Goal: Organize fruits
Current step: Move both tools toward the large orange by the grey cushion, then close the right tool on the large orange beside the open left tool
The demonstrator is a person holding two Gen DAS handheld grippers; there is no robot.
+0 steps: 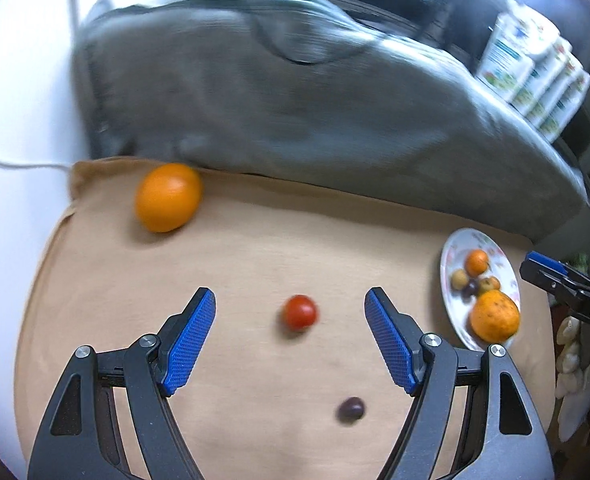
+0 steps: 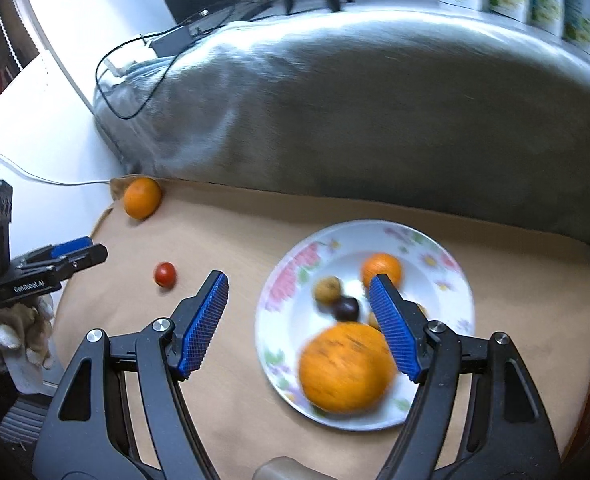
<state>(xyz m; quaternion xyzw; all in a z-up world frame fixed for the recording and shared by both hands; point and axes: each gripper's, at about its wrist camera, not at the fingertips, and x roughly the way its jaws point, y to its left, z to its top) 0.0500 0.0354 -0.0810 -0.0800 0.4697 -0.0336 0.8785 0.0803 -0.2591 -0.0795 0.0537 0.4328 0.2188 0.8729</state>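
My left gripper (image 1: pixel 291 299) is open and hangs over the tan cloth (image 1: pixel 235 264), with a small red tomato (image 1: pixel 300 312) lying between its spread fingers, untouched. A dark plum (image 1: pixel 350 409) lies nearer to me, and a large orange (image 1: pixel 169 197) rests at the cloth's far left corner. My right gripper (image 2: pixel 299 283) is open above the flowered plate (image 2: pixel 451 292). On the plate lie a big orange (image 2: pixel 347 368), a small orange (image 2: pixel 381 268), a yellowish fruit (image 2: pixel 327 289) and a dark plum (image 2: pixel 345 307). Neither gripper holds anything.
A big grey cushion (image 1: pixel 315 112) borders the cloth's far side, with black cables (image 2: pixel 135 80) across it. Printed cartons (image 1: pixel 535 68) stand behind at the right. A white surface (image 1: pixel 23 100) with a white cord lies to the left. A gloved hand (image 2: pixel 15 328) holds the left gripper.
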